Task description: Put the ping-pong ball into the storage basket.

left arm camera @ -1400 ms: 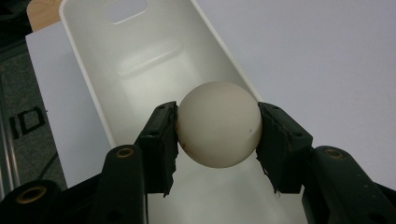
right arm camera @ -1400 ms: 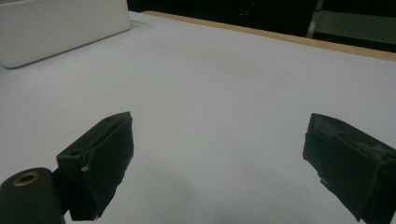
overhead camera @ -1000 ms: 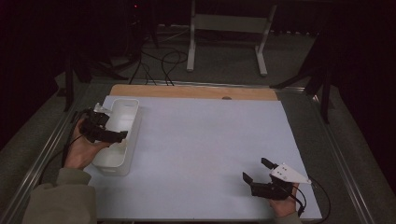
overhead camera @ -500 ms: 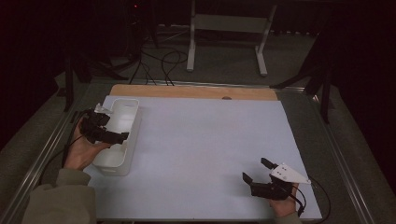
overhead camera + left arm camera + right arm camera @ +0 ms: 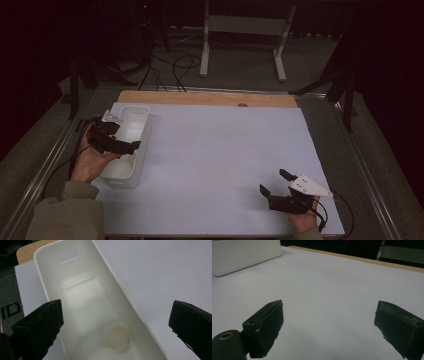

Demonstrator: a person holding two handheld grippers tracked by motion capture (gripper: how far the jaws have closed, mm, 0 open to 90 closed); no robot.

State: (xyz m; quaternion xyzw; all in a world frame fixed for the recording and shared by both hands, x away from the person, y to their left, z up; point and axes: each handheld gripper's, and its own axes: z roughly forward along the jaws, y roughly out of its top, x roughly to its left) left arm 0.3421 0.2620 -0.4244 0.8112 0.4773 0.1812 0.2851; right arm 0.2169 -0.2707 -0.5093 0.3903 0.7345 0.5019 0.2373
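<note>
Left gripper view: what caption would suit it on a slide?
Open left tool poised above a white bin with a pale ball resting inside.

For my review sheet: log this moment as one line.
left gripper: jaws just opened wide, above long white plastic bin | small pale round ball: lying loose in bin | right gripper: open, nothing held, above white table sheet

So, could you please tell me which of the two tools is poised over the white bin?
The left tool, at the table's left edge: its open jaws hang above the white bin holding a pale ball. The right tool sits over bare white table.
</note>
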